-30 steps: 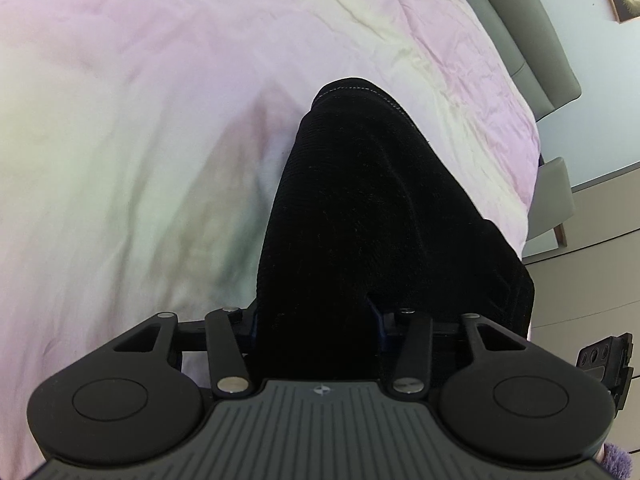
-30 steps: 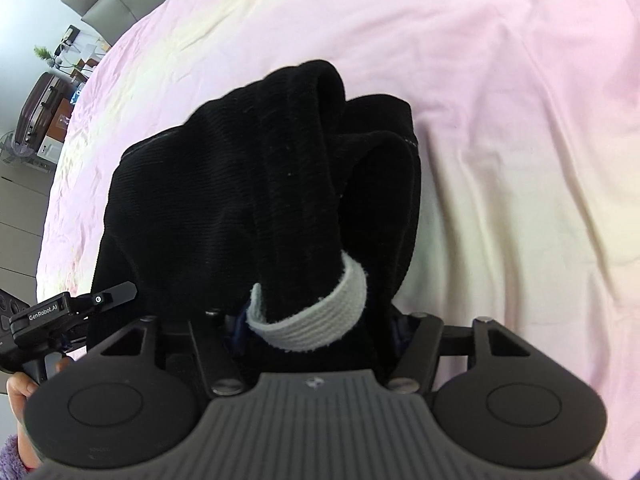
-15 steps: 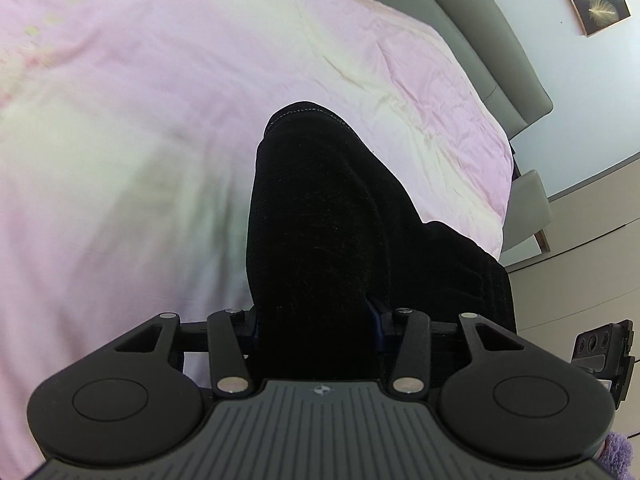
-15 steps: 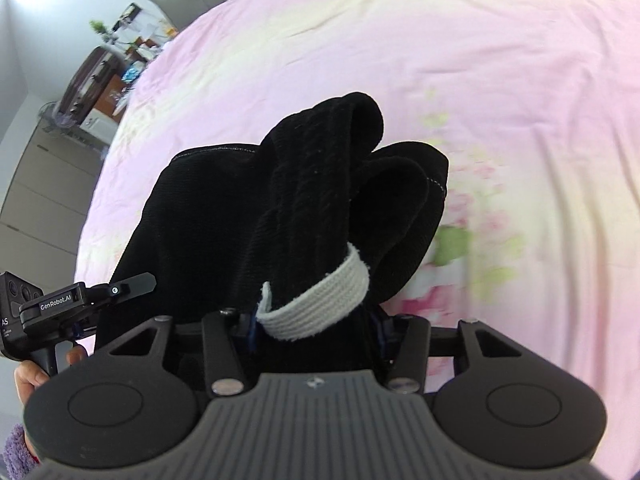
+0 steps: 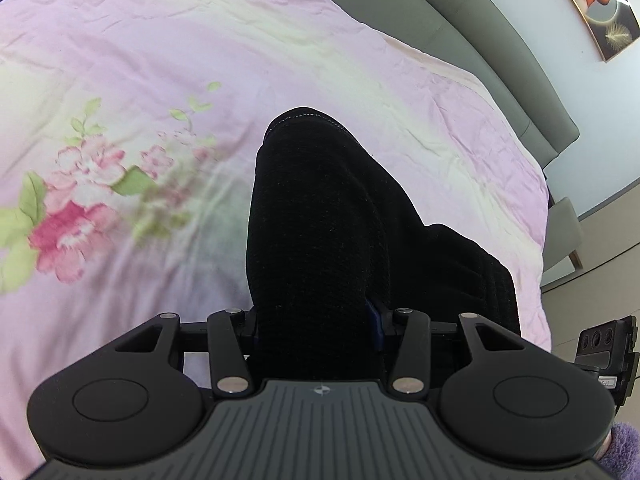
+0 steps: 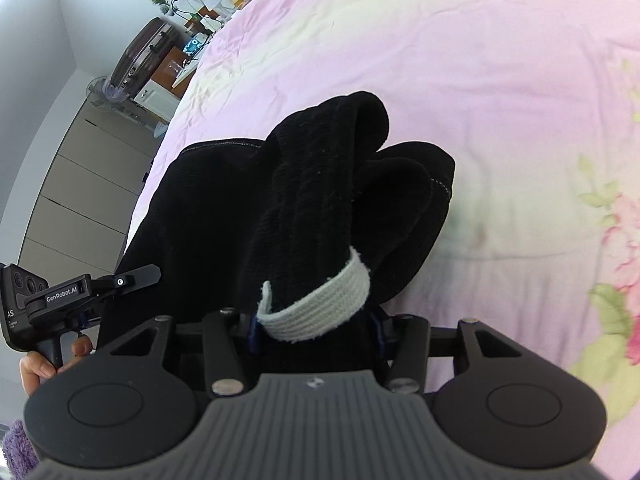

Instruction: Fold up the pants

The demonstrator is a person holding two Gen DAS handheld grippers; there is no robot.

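both tongs, left tongs (image 5: 316, 320) and right tongs (image 6: 316, 324), clamp bunched black pants (image 5: 320, 220) above the pink bed (image 5: 120, 60).

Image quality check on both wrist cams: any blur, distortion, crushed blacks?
Left wrist: the flower print on the bedspread is smeared by motion blur; the headboard curves from fisheye bend; the pants are near-solid black, with little weave visible. Right wrist: the pants' ribbing and white band are sharp; flowers at the right edge are soft.
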